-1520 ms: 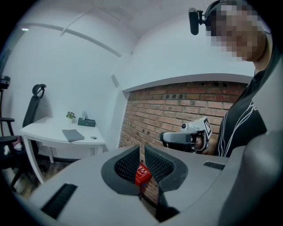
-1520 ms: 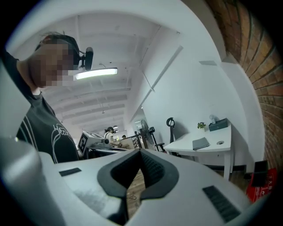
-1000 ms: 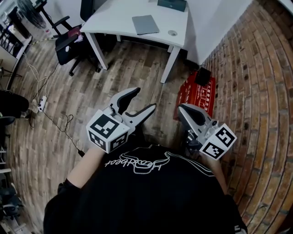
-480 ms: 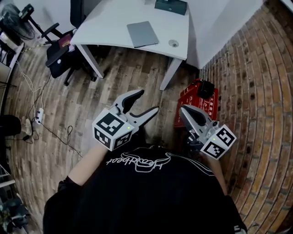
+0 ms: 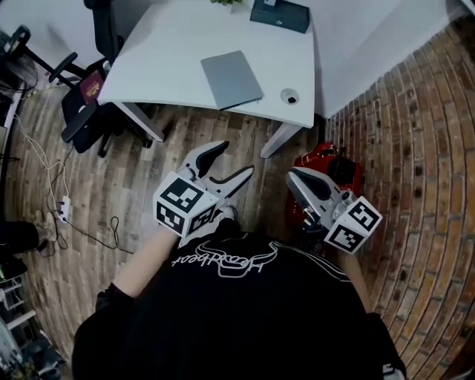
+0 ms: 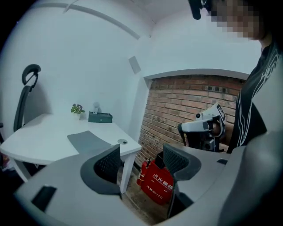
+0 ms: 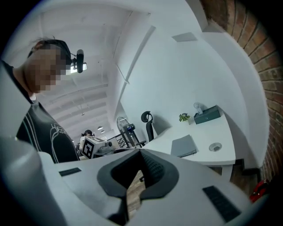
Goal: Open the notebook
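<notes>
The notebook [image 5: 231, 78] is a closed grey book lying flat on the white desk [image 5: 171, 67], far ahead of both grippers. It also shows in the left gripper view as the notebook [image 6: 88, 141] and in the right gripper view as the notebook [image 7: 183, 145]. My left gripper [image 5: 231, 163] is held at waist height over the wooden floor, open, with nothing between its pads [image 6: 109, 164]. My right gripper [image 5: 295, 177] hovers beside it, shut and empty, its tips meeting [image 7: 141, 152]. Neither gripper touches the desk.
A dark green box [image 5: 280, 13] and a small plant [image 6: 77, 108] stand at the desk's back edge, and a round grommet [image 5: 289, 96] sits near its right corner. A red case [image 5: 326, 167] lies on the floor by the brick wall [image 5: 415, 148]. An office chair [image 5: 89, 96] stands left of the desk.
The desk and notebook have come nearer and lower in the head view as the person moved toward them. Both grippers keep their pose, left open, right shut.
</notes>
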`<state>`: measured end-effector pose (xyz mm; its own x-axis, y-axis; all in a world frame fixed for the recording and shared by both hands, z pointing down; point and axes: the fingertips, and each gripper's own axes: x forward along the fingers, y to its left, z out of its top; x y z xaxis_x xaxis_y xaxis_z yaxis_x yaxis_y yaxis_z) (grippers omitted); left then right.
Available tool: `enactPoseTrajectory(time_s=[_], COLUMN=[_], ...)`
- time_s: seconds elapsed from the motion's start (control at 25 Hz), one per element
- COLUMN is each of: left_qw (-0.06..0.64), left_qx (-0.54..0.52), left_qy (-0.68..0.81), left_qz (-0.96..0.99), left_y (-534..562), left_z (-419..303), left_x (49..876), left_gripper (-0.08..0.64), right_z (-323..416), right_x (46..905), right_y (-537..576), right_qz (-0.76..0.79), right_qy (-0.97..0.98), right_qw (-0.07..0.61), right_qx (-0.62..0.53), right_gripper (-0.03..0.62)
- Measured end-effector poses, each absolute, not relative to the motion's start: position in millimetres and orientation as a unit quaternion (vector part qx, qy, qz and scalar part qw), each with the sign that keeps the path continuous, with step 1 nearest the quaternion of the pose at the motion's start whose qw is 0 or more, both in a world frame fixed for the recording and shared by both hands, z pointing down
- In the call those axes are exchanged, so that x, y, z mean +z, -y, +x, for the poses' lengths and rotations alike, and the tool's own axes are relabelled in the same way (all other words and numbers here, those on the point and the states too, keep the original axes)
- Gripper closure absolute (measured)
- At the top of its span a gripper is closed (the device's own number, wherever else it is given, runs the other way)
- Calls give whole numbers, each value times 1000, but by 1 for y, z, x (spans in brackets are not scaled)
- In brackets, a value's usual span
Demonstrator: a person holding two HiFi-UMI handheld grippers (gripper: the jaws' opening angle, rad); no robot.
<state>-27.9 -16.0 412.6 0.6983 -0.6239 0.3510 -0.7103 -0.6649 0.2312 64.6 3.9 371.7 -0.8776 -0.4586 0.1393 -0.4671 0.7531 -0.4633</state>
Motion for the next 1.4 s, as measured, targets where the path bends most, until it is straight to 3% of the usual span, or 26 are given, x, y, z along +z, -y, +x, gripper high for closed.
enactPoseTrajectory(time_s=[0.56,1.4], left_qw=[156,156], left_qx=[175,308], left_qy=[414,449], left_qz=[880,824], left_y=[126,236], left_z=[-34,-11], left_x=[435,521], left_gripper=[256,258], right_z=[76,111], right_x=[387,398], right_y=[91,215], right_qz=[242,206], right_qy=[931,937], right_qw=[-10,27], right_qx=[273,281], right_gripper=[589,589])
